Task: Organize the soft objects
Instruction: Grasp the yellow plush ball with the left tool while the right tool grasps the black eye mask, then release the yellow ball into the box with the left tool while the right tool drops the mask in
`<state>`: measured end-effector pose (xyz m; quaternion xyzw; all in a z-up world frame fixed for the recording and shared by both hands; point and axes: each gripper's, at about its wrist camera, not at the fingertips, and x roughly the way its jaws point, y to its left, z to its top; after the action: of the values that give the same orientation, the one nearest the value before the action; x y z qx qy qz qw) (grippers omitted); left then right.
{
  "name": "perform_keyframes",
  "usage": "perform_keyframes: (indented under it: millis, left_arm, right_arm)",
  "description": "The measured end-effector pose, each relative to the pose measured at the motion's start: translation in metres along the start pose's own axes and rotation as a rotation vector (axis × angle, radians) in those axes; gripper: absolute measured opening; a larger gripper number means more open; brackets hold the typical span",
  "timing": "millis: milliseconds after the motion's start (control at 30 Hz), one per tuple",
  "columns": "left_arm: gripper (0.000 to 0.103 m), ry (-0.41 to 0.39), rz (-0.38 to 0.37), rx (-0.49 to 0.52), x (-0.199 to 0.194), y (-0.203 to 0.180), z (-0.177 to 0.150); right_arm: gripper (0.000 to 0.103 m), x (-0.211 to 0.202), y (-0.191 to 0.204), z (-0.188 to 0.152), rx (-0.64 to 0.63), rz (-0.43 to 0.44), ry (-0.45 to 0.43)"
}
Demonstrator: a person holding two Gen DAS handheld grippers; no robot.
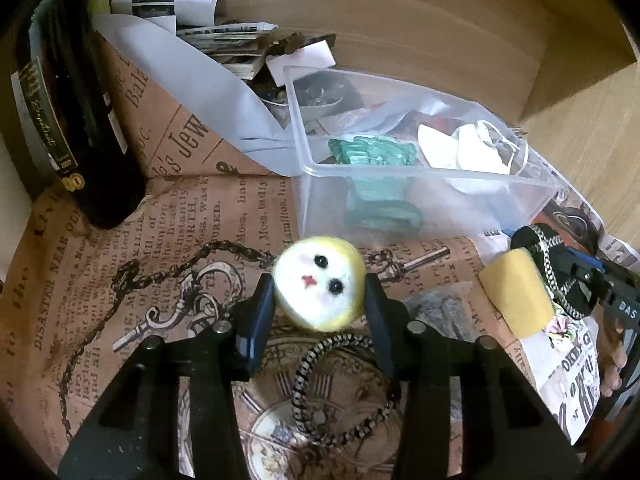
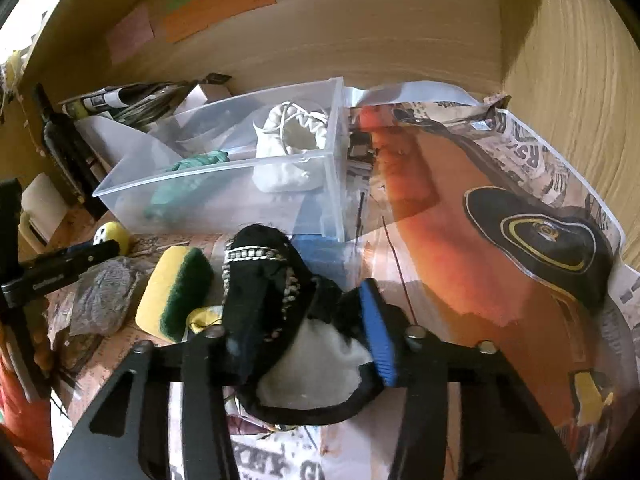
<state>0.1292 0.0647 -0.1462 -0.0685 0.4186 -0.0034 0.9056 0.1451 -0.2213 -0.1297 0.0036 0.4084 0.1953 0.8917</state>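
My left gripper (image 1: 319, 292) is shut on a round yellow-and-white felt face ball (image 1: 320, 283), just in front of a clear plastic bin (image 1: 420, 176). A striped hair tie (image 1: 340, 388) hangs below the ball. The bin holds a green knitted piece (image 1: 372, 152) and a white soft shoe (image 1: 468, 148). My right gripper (image 2: 308, 328) is shut on a black baby shoe with a silver chain and white lining (image 2: 272, 292), near the bin (image 2: 224, 184). A yellow-green sponge (image 2: 174, 292) lies just left of the shoe. The left gripper with the ball (image 2: 114, 236) also shows in the right wrist view.
A dark bottle (image 1: 76, 120) stands at the left. Folded papers and photos (image 1: 224, 48) pile behind the bin. A grey yarn bundle (image 2: 104, 296) lies by the sponge. Wooden walls (image 2: 580, 100) close the back and right. Printed newspaper (image 1: 160, 240) covers the floor.
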Motion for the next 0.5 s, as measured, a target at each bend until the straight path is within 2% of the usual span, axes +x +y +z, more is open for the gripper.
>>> perform_keyframes:
  millis: [67,133,267,500]
  left_arm:
    - [0.043,-0.005,-0.003,-0.001,-0.004,-0.001,-0.002]
    - [0.043,-0.016,0.000,0.000,-0.011,-0.001,-0.003]
    - [0.043,-0.054,0.004,0.011,-0.027,-0.004,-0.002]
    - [0.043,-0.130,-0.008,0.026,-0.055,-0.011,0.009]
  right_arm:
    - [0.018,-0.001,0.000,0.001,-0.010,0.009,-0.008]
    - [0.014,-0.003,0.003,0.003,-0.024,0.005,-0.020]
    - [0.012,-0.009,0.006,0.005,-0.031,0.004,-0.050]
    - [0.012,-0.038,0.008,0.019,-0.045,-0.013,-0.153]
